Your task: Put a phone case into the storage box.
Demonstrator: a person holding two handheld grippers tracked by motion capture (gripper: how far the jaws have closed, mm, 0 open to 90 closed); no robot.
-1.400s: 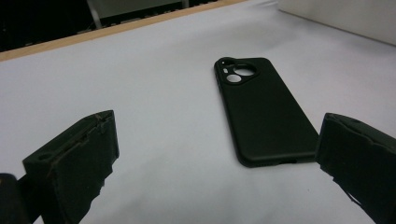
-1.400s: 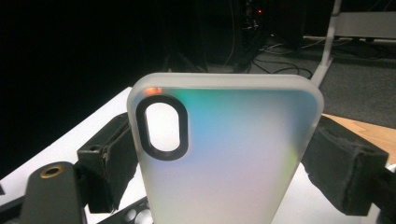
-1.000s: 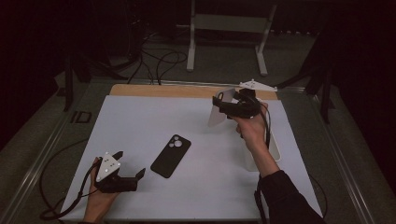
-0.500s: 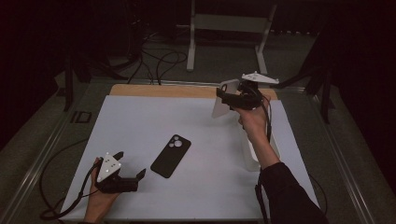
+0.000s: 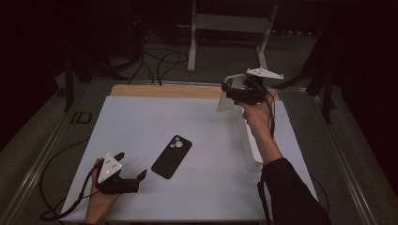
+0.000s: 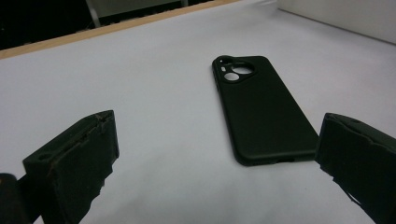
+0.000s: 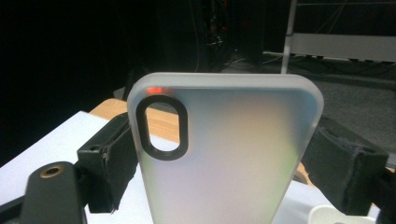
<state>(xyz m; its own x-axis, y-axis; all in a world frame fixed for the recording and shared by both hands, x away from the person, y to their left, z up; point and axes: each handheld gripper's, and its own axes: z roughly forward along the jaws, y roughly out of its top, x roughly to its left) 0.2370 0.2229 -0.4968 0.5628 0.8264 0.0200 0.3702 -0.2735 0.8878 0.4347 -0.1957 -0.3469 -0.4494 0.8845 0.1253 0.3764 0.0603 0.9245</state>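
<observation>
Left claw [image 5: 130, 174] agape low, right claw [image 5: 228, 92] clamped aloft

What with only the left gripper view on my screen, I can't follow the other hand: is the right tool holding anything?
Observer: Yes. The right tool is shut on a frosted, translucent phone case with a black-ringed camera cutout.
Operator: Where is it over the table?
Observer: Raised above the far right part of the white table sheet, near the wooden strip at the far edge.
Operator: How does the case sit in the jaws?
Observer: Upright in the right gripper view, one jaw on each long side, with the cutout at the top.
</observation>
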